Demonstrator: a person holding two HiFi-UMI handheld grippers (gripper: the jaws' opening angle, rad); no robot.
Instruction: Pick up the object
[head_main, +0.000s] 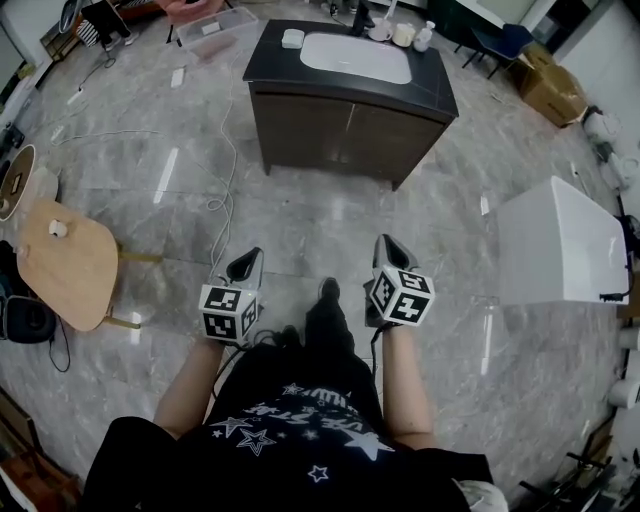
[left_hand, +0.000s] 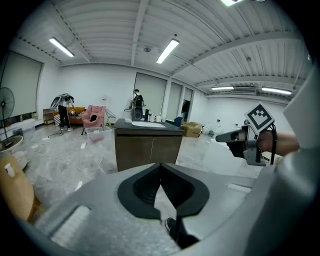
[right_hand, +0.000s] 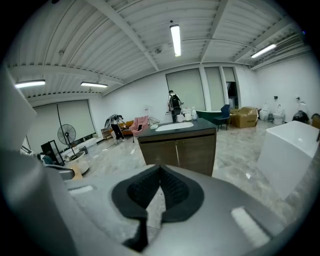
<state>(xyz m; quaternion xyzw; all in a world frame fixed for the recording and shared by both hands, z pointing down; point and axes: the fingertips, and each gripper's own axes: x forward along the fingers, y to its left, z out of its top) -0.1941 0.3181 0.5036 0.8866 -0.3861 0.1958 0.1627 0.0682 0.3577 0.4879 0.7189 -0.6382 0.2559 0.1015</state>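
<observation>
Two grippers hang side by side over the grey marble floor (head_main: 300, 215), held out in front of the person and pointed away from the body. At far left stands a low wooden surface (head_main: 75, 275) with a small white thing (head_main: 57, 229) on it, well apart from either gripper. A white cable (head_main: 226, 185) trails across the floor toward the left gripper (head_main: 248, 262). In the left gripper view, the left gripper (left_hand: 160, 166) has its jaws closed tip to tip with nothing between them; only floor and a shoe show through the slit lower down.

Straight ahead is a dark cabinet (head_main: 340, 130). Its black surface (head_main: 430, 90) carries a white basin (head_main: 355, 57), a small white block (head_main: 292, 38) at the left corner and a few cups and bottles (head_main: 403, 34) at the back.

The right gripper (head_main: 388, 246) sits just beside the person's leg. In its own view the right gripper (right_hand: 160, 169) also has the jaws pressed together and holds nothing. Farther right stands a large white box (head_main: 560, 240), with cardboard boxes (head_main: 550, 88) beyond it.

Which of these things is the object to be picked up cannot be told — neither gripper touches anything.
</observation>
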